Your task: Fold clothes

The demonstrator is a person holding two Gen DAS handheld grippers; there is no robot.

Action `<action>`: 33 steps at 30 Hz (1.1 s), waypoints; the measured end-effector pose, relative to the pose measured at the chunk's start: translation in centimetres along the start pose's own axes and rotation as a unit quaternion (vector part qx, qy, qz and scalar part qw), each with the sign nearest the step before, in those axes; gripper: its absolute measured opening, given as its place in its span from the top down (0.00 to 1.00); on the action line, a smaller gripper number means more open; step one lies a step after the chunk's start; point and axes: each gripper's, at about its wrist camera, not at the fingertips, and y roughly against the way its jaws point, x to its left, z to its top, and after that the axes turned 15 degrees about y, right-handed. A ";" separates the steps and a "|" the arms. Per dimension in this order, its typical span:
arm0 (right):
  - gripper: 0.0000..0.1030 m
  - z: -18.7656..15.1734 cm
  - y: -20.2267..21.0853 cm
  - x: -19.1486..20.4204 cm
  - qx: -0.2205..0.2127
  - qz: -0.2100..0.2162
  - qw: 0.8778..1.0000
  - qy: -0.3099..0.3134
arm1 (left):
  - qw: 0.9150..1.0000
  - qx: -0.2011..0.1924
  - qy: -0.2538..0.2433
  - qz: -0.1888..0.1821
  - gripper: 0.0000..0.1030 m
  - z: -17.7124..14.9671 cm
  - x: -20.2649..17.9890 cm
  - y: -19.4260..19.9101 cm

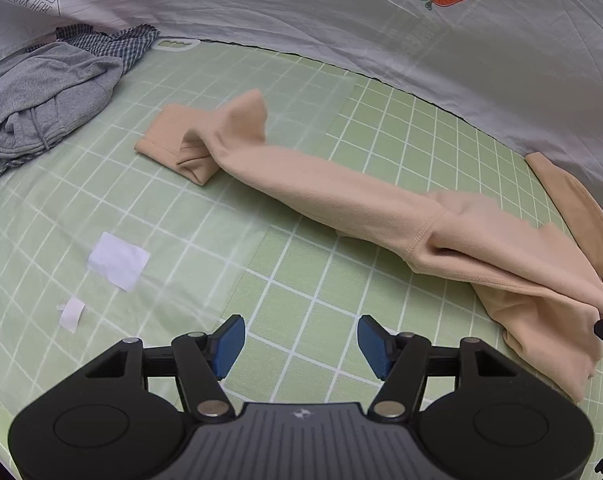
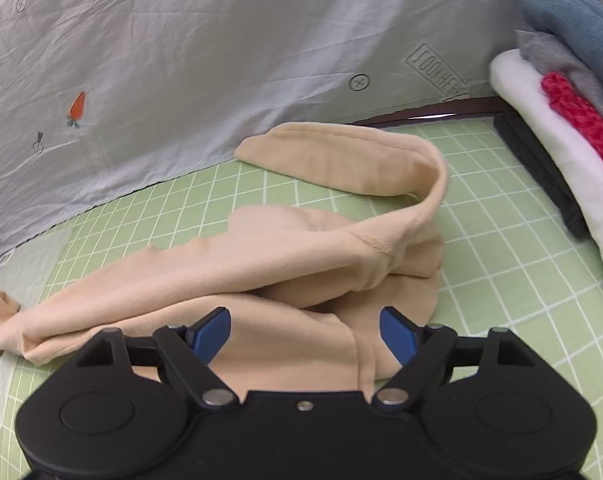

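Observation:
A beige garment (image 1: 341, 196) lies stretched and rumpled across the green checked mat (image 1: 293, 320), running from centre left to the right edge. My left gripper (image 1: 301, 346) is open and empty over bare mat, in front of the garment. In the right wrist view the same beige garment (image 2: 301, 256) lies bunched, with one end folded back toward the white sheet. My right gripper (image 2: 304, 338) is open, its blue pads (image 2: 397, 336) hovering over the garment's near end; no cloth is pinched between them.
A grey hoodie and a checked shirt (image 1: 53, 92) are heaped at the mat's far left. Two white paper scraps (image 1: 117, 260) lie near left. A stack of folded clothes (image 2: 569, 120) stands at the right. A white printed sheet (image 1: 301, 12) hangs behind.

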 end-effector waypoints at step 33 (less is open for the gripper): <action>0.87 -6.9 9.2 14.2 0.024 0.194 0.981 -0.011 | 0.998 0.025 -0.042 -0.035 0.38 -5.2 4.3 4.6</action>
